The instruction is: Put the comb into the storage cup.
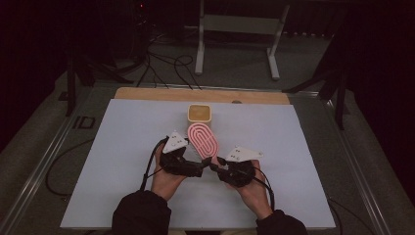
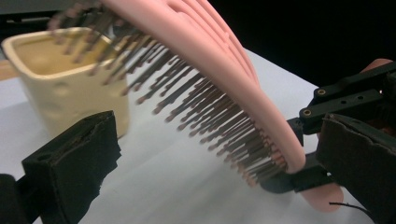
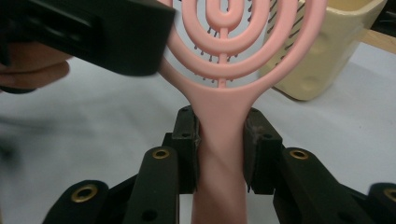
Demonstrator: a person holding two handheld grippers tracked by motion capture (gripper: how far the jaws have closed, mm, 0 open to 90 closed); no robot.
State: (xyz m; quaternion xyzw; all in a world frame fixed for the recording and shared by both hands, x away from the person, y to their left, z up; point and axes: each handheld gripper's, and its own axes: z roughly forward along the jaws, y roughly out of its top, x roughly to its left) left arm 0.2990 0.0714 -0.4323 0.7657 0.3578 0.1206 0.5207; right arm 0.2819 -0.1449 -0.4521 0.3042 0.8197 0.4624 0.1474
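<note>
A dim room surrounds a table [image 1: 68,205] covered by a pale sheet, with dark cables and a white metal frame [image 1: 235,29] on the floor beyond it. From the high view, a pink hairbrush [image 1: 203,139] lies at an angle near the middle of the sheet, its head pointing at a yellow cup [image 1: 199,112] just behind it, and a person's two hands come in from the bottom edge.

The right gripper [image 3: 219,140] is clamped on the brush handle; its own view shows both pads pressed against the pink stem, the looped open back of the head rising above, and the cup to the right. The left gripper view gives what the others hide: the underside of the brush, rows of dark bristles with the head raised above the sheet, and the cup's dimpled side. The left gripper [image 2: 219,154] stands apart, its padded jaws wide on either side of the brush without touching it.

No readable writing or brand shows on the brush or the cup.
</note>
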